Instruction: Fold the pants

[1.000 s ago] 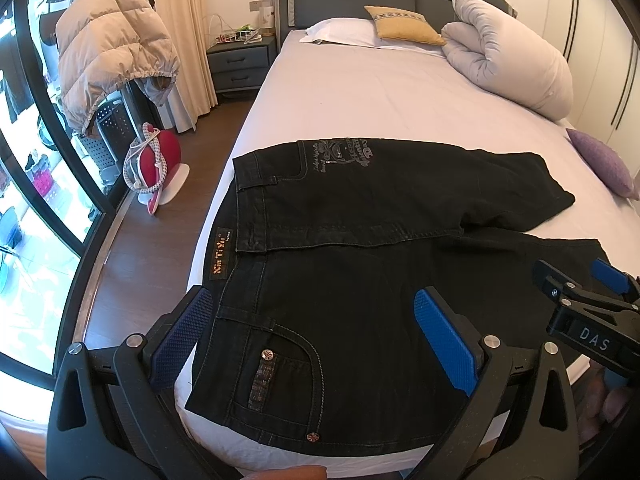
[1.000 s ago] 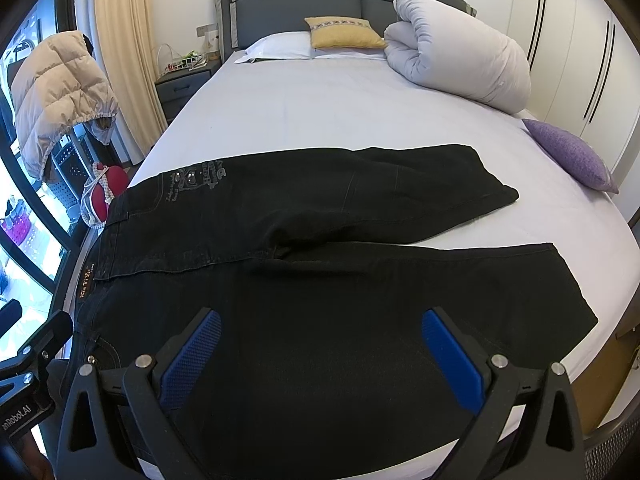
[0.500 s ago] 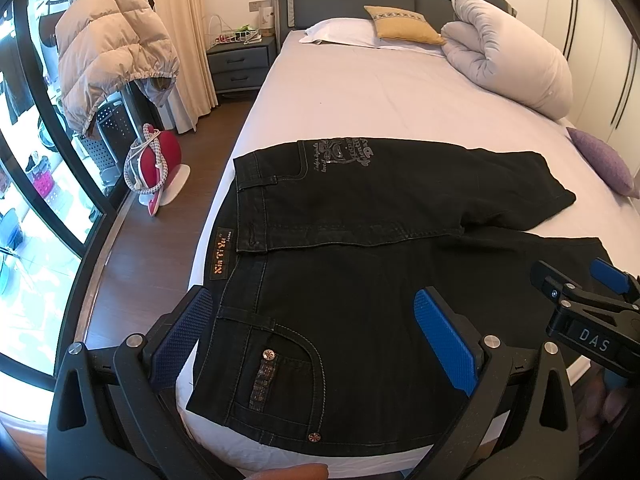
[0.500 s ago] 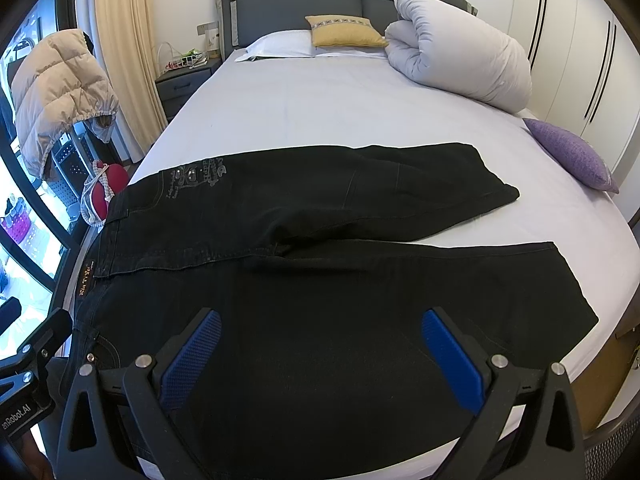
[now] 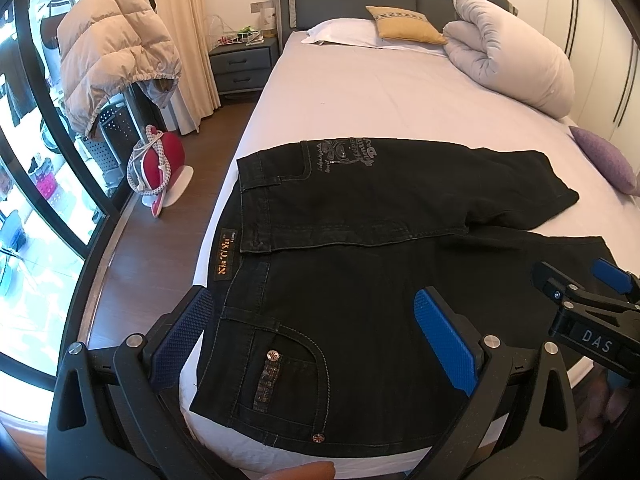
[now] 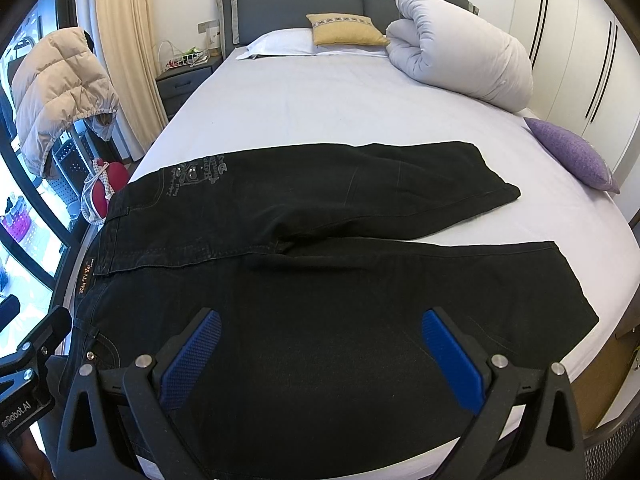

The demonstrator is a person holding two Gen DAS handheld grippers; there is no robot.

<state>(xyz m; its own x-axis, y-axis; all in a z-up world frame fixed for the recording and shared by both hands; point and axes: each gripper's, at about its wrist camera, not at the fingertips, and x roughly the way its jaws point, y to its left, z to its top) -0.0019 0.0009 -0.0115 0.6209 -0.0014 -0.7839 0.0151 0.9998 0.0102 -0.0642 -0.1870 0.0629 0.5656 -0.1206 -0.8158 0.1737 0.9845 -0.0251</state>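
Almost nothing has moved since the earlier frames: both grippers hover over the near half of the pants as before, with only a slight drift of view.

From the left wrist camera, the left gripper (image 5: 316,336) is held low over the waist end, its blue-padded fingers (image 5: 444,340) spread wide and gripping nothing, with the front pocket and rivets between them. At 6 o'clock a sliver of a fingertip shows at the frame's bottom edge. At 3 to 4 o'clock the right gripper (image 5: 580,284) comes into this view from the side, and part of a hand (image 5: 608,396) shows beneath it.

From the right wrist camera, the right gripper (image 6: 320,352) is likewise spread wide and empty, above the near leg's thigh. The left gripper's body shows at 8 o'clock.

The pants (image 6: 304,264), black denim, lie flat across the foot of the bed (image 6: 340,104): waistband toward 9 o'clock, legs running toward 3 o'clock, the far leg angled slightly away so the hems sit apart. A rolled duvet (image 6: 460,56) lies at 1 o'clock, a purple cushion (image 6: 568,152) at 2 o'clock, and a yellow pillow (image 6: 344,30) at 12 o'clock.
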